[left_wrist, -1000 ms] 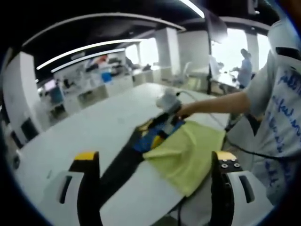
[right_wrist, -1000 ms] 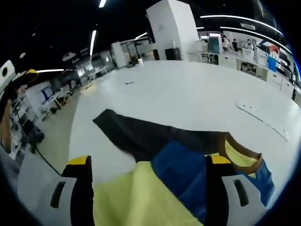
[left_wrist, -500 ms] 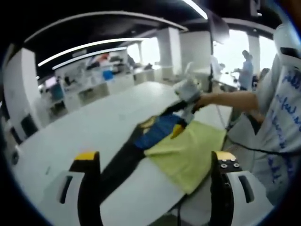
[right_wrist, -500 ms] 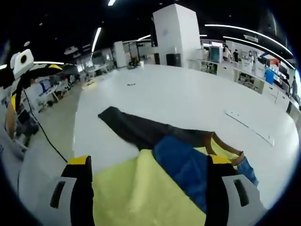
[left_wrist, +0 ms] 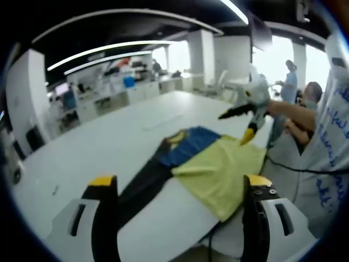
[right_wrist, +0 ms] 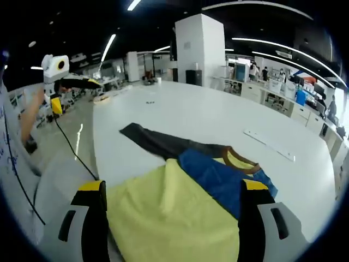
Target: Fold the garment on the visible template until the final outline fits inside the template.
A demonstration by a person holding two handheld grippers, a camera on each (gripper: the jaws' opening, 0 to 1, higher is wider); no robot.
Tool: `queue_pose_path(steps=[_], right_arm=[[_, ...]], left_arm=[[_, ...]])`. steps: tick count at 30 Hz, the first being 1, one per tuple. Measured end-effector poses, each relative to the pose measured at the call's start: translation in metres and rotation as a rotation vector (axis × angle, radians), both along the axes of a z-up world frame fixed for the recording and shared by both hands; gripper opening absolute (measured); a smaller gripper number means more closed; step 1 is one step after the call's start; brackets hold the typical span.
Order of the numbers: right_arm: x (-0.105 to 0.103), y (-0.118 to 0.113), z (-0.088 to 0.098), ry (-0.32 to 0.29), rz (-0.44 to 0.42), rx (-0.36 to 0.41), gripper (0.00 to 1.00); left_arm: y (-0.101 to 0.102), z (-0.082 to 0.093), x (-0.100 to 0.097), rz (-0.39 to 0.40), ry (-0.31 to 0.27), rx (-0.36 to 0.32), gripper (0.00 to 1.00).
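- Garment: yellow body, blue panel, black sleeve, brown-edged neck.
- Table: plain white.
- Left gripper: white body, black jaws tipped yellow.
- Right gripper: same white, black and yellow.
- Person's shirt: white with blue writing.

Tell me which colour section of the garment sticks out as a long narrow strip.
The black section of the garment. It runs out long and narrow across the white table, while the yellow section and the blue section lie broad and bunched nearer the right gripper.
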State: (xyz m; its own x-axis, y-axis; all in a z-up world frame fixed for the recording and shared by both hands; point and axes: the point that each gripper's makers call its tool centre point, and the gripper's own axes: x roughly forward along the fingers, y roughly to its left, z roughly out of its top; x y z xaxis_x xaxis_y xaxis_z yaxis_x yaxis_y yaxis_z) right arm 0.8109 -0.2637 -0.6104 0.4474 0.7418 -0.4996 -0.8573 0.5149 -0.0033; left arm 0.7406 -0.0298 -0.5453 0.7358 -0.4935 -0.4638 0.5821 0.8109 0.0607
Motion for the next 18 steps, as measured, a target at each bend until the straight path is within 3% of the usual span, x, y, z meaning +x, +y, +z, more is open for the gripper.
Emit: queue_pose_path(steps=[5,9,12,17,18], right_arm=[[-0.008,-0.016,0.017,-0.049,-0.037,-0.011,1.0],[-0.016,-0.028,0.02,-0.085,-0.041,-0.062,1.0],[-0.023,-0.031,0.025,-0.098,-0.043,-0.056,1.0],[-0.03,-0.038,0.033,-0.106,-0.062,-0.044,1.0],[-0.032,-0.04,0.036,-0.111,-0.067,-0.046,1.0]], left_arm=[[0.007,-0.003,0.002,0.014,0.018,0.001,0.86],[0.015,-0.004,0.005,0.036,0.024,0.003,0.85],[0.022,-0.006,0.009,0.055,0.034,-0.008,0.84],[0.038,-0.014,0.017,0.091,0.057,-0.052,0.78],[0.042,-0.016,0.019,0.121,0.072,-0.09,0.76]])
